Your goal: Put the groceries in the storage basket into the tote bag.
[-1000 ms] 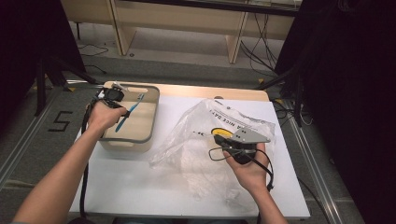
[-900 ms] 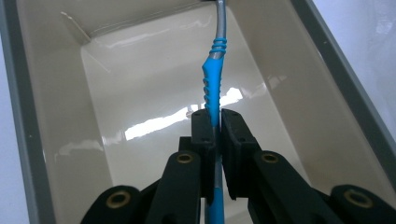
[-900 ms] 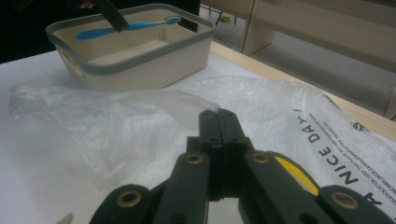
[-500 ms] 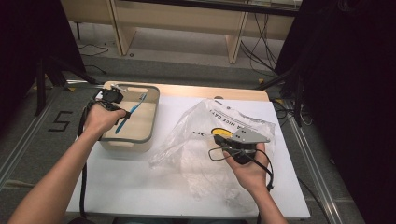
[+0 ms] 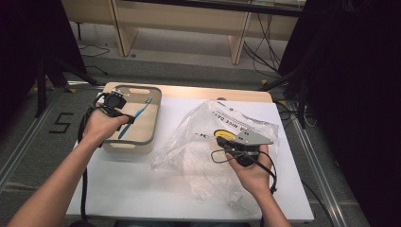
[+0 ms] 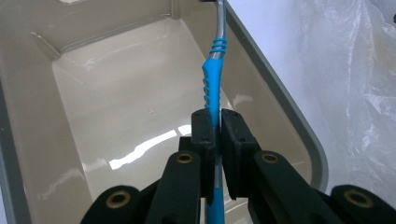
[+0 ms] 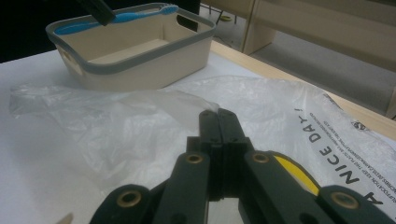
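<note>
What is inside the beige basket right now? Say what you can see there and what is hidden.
The basket has a bare, glossy floor. A blue toothbrush, clamped in the left gripper, hangs above the floor, its head reaching past the rim. The gripper hides the floor beneath it.

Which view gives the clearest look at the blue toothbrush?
The left gripper view: the toothbrush is close up, its handle clamped between the left hand-held gripper jaws above the bin. The high view shows it small; the right gripper view shows it far off, lying across the bin's rim.
</note>
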Motion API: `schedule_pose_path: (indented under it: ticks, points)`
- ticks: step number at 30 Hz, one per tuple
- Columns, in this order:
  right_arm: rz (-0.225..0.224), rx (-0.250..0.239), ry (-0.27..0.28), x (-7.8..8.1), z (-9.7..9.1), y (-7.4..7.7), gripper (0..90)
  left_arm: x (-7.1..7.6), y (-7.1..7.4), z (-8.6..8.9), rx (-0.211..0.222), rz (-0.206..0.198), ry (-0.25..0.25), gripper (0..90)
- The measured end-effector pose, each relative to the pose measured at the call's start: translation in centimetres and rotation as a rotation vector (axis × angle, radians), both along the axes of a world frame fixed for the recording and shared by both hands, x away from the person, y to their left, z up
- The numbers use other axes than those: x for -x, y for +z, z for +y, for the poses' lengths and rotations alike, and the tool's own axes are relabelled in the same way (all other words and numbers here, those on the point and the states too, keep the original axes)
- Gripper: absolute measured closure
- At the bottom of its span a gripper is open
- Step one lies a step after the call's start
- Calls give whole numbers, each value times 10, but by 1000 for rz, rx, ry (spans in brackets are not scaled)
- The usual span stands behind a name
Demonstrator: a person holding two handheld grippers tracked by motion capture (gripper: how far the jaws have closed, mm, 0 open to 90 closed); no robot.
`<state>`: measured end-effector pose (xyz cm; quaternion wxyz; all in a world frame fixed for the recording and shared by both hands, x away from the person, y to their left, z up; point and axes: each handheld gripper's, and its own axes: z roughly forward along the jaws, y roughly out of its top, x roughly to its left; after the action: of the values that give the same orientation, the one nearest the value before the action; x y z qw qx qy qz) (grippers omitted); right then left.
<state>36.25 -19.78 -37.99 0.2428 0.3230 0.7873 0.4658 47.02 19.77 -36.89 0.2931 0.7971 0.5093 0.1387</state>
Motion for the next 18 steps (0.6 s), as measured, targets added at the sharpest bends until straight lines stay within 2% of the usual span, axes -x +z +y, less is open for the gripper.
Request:
schedule_pose_path:
  ticks: [18]
  points:
    - [3,1,3,0,1,0,900,32,3,-8,18,-30,-80,840]
